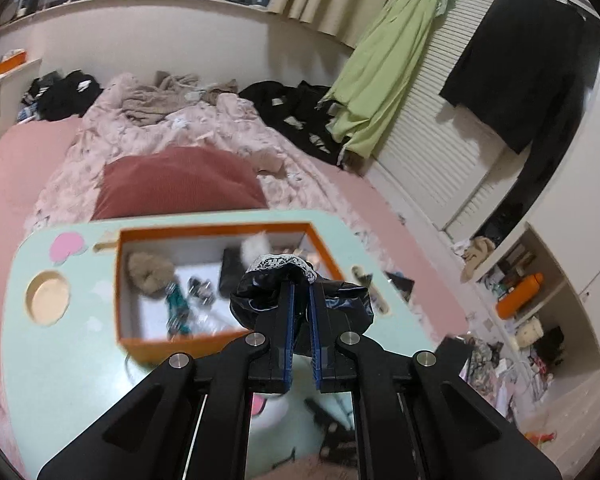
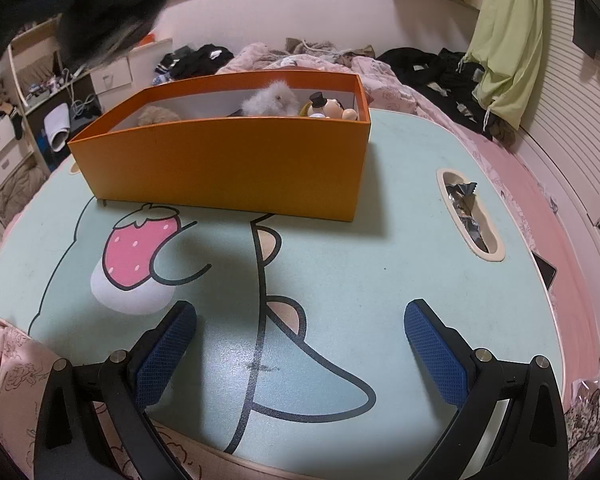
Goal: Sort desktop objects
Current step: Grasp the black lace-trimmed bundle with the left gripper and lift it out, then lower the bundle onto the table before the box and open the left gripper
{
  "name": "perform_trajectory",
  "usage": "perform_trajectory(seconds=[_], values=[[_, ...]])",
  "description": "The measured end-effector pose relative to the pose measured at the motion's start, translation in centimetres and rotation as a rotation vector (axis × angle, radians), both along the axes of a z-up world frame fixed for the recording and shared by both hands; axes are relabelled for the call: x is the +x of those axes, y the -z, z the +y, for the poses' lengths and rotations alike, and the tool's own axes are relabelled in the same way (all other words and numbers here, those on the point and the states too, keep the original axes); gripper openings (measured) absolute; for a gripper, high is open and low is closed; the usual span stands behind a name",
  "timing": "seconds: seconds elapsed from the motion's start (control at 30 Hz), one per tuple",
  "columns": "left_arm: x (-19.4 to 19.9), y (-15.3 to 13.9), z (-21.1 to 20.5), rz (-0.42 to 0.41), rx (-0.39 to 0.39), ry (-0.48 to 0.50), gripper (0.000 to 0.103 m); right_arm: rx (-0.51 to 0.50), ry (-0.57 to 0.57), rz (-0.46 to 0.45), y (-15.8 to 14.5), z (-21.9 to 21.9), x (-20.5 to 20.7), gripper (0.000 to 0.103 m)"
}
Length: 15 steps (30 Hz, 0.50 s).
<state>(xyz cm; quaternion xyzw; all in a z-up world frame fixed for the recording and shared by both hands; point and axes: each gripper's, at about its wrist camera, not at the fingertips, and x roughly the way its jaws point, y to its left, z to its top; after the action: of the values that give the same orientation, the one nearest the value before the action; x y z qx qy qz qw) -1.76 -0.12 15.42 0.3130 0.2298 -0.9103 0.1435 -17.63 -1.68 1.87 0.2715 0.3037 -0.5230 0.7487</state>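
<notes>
My left gripper [image 1: 301, 286] is shut on a shiny black scrunchie with white lace trim [image 1: 346, 300], held in the air over the near right corner of the orange box [image 1: 204, 346]. The box stands on the mint cartoon table [image 1: 72, 360] and holds a beige fluffy scrunchie [image 1: 150, 272], a teal item [image 1: 177, 300], a black case [image 1: 232, 272] and a white fluffy ball [image 1: 256, 244]. In the right wrist view the orange box [image 2: 228, 160] is ahead, and a top-hat figurine [image 2: 328, 108] shows inside. My right gripper [image 2: 300, 312] hangs open and empty over the table [image 2: 380, 280]. A blurred black shape [image 2: 100, 12] fills the upper left.
A slot in the table [image 2: 448, 196] holds foil wrappers, with a phone [image 2: 544, 272] near the right edge. A round cup hole [image 1: 47, 298] sits left of the box. Behind the table lie a red pillow [image 1: 180, 184] and rumpled pink bedding; shelves stand on the right.
</notes>
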Motion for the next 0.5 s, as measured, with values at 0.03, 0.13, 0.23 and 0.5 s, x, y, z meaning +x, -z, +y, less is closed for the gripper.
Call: perform_trajectory(seconds=[0.03, 0.13, 0.23, 0.5], values=[[0.5, 0.7, 0.1, -0.014, -0.015, -0.014, 0.007, 0.000, 0.000, 0.000, 0.0, 0.0, 0.0, 0.103], [1.3, 3.4, 0.0, -0.079, -0.032, -0.077, 0.008, 0.000, 0.000, 0.000, 0.0, 0.0, 0.0, 0.103], [1.6, 7.1, -0.6, -0.143, -0.001, -0.107, 0.011, 0.000, 0.000, 0.000, 0.0, 0.0, 0.0, 0.103], [3.2, 10.7, -0.9, -0.125, -0.007, -0.201, 0.054, 0.000, 0.000, -0.001, 0.0, 0.0, 0.0, 0.103]])
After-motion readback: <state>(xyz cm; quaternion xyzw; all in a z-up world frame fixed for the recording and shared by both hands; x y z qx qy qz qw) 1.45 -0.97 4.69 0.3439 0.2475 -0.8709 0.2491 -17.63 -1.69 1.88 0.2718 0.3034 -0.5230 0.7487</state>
